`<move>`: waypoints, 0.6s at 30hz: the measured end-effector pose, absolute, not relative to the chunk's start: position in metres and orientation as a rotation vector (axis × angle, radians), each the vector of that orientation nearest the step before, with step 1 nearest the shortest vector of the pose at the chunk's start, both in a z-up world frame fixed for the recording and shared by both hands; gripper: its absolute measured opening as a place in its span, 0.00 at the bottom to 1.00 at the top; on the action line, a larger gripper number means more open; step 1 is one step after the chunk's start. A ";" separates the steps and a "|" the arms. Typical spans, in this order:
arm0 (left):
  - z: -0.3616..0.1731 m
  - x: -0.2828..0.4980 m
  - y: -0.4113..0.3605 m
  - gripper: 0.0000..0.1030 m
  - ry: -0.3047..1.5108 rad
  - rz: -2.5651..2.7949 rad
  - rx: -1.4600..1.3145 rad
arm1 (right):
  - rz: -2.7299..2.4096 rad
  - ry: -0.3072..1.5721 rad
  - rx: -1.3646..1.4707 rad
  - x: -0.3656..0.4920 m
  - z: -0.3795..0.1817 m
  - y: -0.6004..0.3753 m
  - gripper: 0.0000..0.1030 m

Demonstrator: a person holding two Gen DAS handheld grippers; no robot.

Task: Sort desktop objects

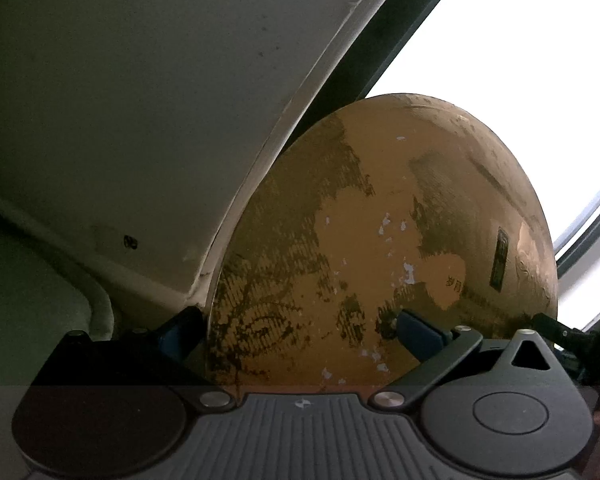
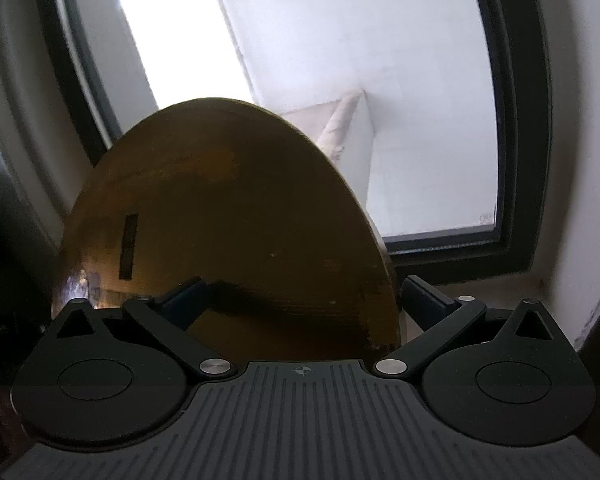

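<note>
Left tongs (image 1: 300,332): clamped across a worn golden box (image 1: 380,240); one blue pad (image 1: 418,330) is pressed on its face at 4 o'clock.
Right tongs (image 2: 302,300): closed over the same box (image 2: 228,216), its edge held between the pads.
Box: held aloft, tilted upward, no bench seen.
Beyond: a pale wall (image 1: 120,120) at 10 o'clock, a dark-framed window (image 2: 340,60) at 12.
Risk: the box could be twisted or dropped if the two tongs are pulled unevenly.
</note>
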State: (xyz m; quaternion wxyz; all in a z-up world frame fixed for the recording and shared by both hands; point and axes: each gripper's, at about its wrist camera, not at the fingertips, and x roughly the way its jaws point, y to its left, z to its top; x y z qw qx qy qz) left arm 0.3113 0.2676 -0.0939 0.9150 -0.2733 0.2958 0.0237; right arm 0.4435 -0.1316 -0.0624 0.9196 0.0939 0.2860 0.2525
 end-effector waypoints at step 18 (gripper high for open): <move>0.041 0.229 0.233 0.98 0.437 0.063 -0.431 | 0.513 0.437 0.120 0.367 0.040 -0.150 0.87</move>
